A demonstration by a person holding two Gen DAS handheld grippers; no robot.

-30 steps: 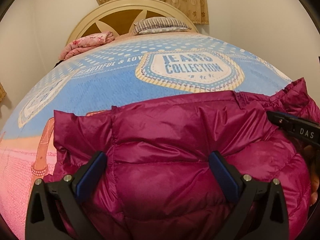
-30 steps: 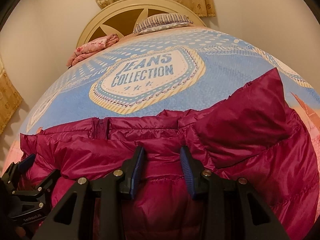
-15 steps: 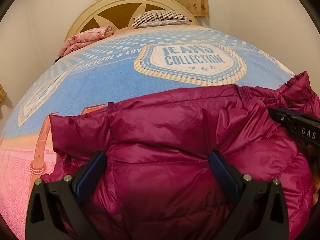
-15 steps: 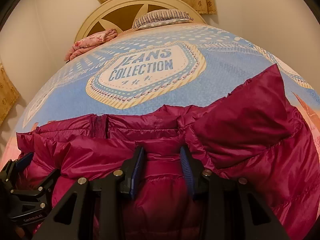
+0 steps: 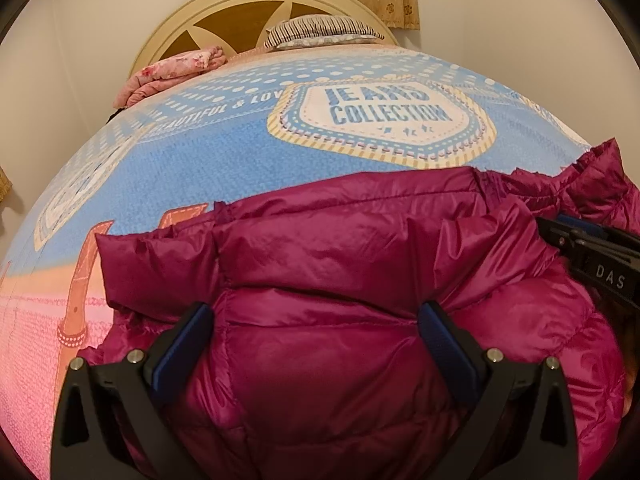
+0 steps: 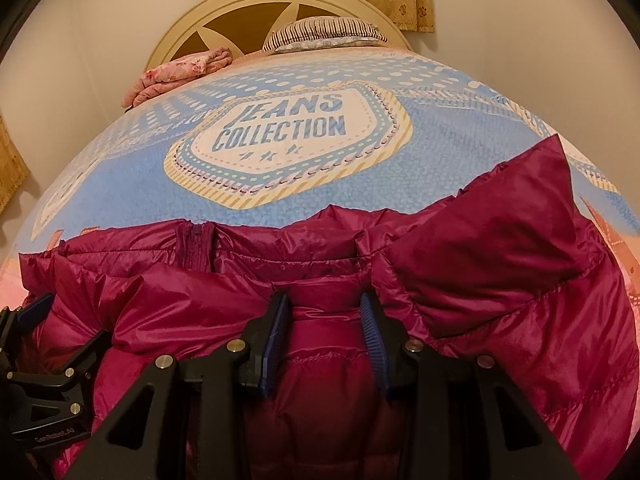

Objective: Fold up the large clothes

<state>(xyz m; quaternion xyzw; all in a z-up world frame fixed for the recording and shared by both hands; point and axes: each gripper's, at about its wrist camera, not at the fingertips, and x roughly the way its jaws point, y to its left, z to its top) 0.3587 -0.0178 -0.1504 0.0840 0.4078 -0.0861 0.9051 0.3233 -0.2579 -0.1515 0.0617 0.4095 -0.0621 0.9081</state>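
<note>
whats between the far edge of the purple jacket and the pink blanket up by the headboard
Only bare bedspread, its "JEANS COLLECTION" badge off to the side, lies between the jacket and the pink blanket; both wrist views show it.

Warm, dim light (fisheye-bent, vignetted edges).

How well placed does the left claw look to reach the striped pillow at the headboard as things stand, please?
Probably not well. The left claw is down at the near end, straddling the magenta puffer jacket, while the striped pillow lies at the far end, with the whole blue bedspread between them. The person would have to move along the bed.
</note>
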